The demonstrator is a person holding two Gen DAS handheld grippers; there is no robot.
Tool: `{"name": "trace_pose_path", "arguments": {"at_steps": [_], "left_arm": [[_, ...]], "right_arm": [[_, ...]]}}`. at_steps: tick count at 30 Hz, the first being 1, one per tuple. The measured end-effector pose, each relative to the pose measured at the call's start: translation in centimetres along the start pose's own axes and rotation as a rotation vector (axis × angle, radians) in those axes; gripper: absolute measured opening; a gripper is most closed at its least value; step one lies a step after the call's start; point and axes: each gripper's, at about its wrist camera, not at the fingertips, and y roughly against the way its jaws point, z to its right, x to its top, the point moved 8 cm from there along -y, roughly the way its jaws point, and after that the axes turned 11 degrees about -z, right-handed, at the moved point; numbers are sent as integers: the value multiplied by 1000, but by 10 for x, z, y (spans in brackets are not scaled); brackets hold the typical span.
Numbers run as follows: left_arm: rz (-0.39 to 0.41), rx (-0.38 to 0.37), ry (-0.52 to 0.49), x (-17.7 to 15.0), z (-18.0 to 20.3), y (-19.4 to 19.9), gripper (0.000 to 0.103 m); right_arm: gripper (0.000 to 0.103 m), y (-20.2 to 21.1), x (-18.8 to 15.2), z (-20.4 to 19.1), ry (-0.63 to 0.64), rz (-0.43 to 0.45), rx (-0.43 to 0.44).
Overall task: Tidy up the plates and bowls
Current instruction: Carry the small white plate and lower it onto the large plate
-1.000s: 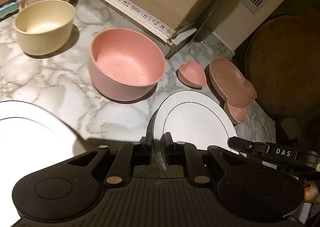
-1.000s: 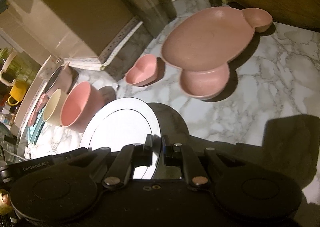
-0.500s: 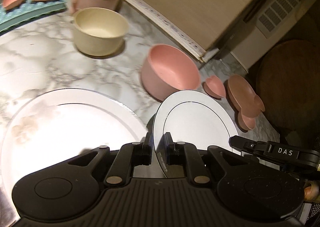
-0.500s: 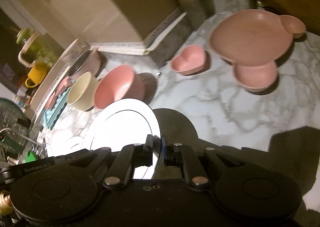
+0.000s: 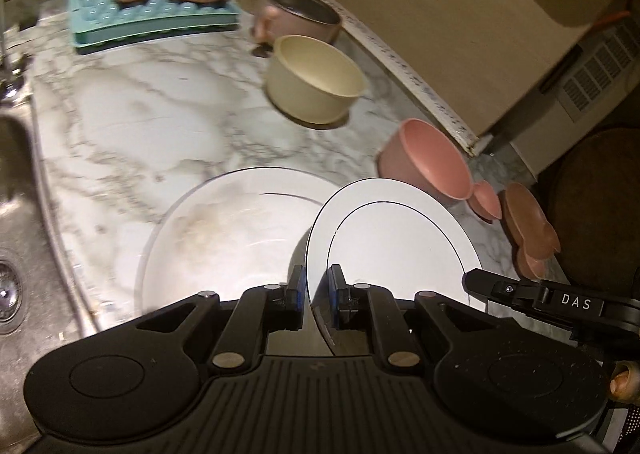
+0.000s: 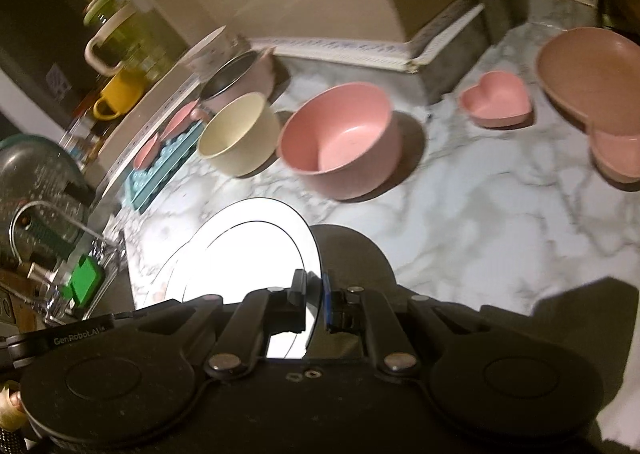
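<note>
A small white plate (image 5: 394, 242) with a thin dark ring hangs just above the marble counter (image 5: 152, 125), held by both grippers at opposite rims. My left gripper (image 5: 316, 290) is shut on its left rim. My right gripper (image 6: 314, 294) is shut on the right rim of the same small white plate (image 6: 248, 250). Under its left part lies a larger white plate (image 5: 224, 238) flat on the counter. Behind stand a cream bowl (image 5: 316, 81) and a pink bowl (image 5: 424, 165). A pink heart dish (image 6: 496, 97) and a brownish mouse-shaped plate (image 6: 592, 69) sit further right.
A steel sink (image 5: 16, 221) borders the counter on the left. At the back are a teal tray (image 5: 152, 17) bearing two pink dishes and a pink pot (image 5: 300, 13). A beige cabinet (image 5: 460, 13) edges the counter. A yellow mug (image 6: 120, 93) stands on a shelf.
Both grippers have carried the small white plate leftward across the counter, from in front of the pink bowl to over the larger white plate. The sink has come into view.
</note>
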Motion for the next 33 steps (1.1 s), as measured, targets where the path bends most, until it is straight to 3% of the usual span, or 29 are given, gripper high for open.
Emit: {"name": "trace_pose_path", "arguments": {"at_steps": [12, 33], "left_arm": [[-6, 54, 51, -13, -51, 8, 11], [-58, 71, 31, -18, -58, -2, 11]], "right_arm": [[7, -41, -16, -42, 62, -72, 8], [7, -59, -21, -43, 55, -96, -27]]}}
